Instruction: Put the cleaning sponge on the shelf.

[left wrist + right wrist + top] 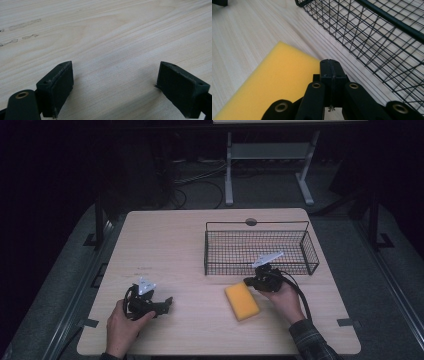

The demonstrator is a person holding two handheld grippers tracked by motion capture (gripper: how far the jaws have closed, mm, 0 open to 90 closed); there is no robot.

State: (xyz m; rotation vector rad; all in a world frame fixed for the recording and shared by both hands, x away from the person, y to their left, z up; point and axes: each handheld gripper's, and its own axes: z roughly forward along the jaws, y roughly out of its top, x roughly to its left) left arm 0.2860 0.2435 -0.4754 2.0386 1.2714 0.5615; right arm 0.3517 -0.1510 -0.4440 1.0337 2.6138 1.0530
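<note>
R gripper [331,68] jaws shut, empty, above sponge [242,300] edge; L gripper [167,304] open, idle. Prob. needed reopening, straddling sponge squarely before basket [310,251].

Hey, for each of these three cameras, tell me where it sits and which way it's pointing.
High view: above the person's side, looking forward and down on the table, wire basket and yellow sponge; both hands and forearms show.
Left gripper view: rides the left gripper, facing bare wood close up; its fingers stand apart.
Right gripper view: rides the right gripper, fingers together, facing sponge and basket.
Shared: the high and right gripper views both show sponge and basket.
</note>
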